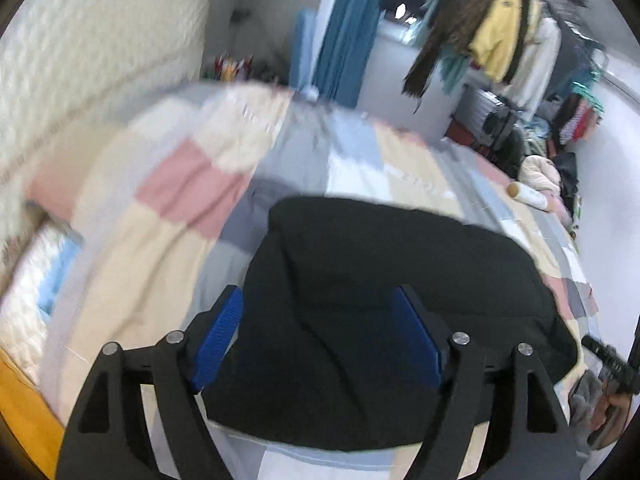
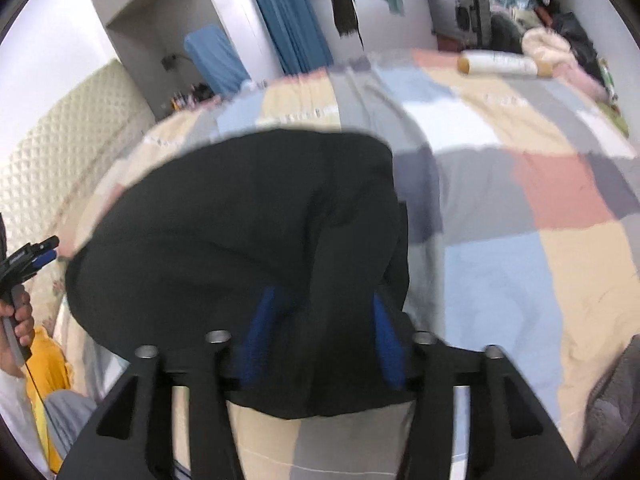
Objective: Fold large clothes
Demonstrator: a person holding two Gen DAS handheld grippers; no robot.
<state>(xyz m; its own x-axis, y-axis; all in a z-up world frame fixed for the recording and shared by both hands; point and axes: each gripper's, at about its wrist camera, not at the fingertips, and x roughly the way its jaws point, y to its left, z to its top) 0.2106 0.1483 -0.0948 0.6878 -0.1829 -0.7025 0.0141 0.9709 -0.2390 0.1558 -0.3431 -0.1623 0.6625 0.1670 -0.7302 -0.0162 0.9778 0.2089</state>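
A black garment (image 1: pixel 392 280) lies folded in a compact block on the patchwork bed cover (image 1: pixel 160 240). It also shows in the right wrist view (image 2: pixel 240 216). My left gripper (image 1: pixel 320 316) is open above the garment's near left edge, its blue pads (image 1: pixel 224 332) wide apart with nothing between them. My right gripper (image 2: pixel 324 320) is open above the garment's near right edge, its blue pads (image 2: pixel 260 328) apart. The left gripper also shows at the left rim of the right wrist view (image 2: pixel 34 256), and the right gripper at the right rim of the left wrist view (image 1: pixel 608 356).
A cardboard-core roll (image 2: pixel 504 64) lies on the far side of the bed, also in the left wrist view (image 1: pixel 530 196). A quilted headboard (image 1: pixel 80 60) stands to the left. Hanging clothes (image 1: pixel 500 28) and clothes piles (image 2: pixel 548 44) fill the far side. Blue curtain (image 2: pixel 288 20) behind.
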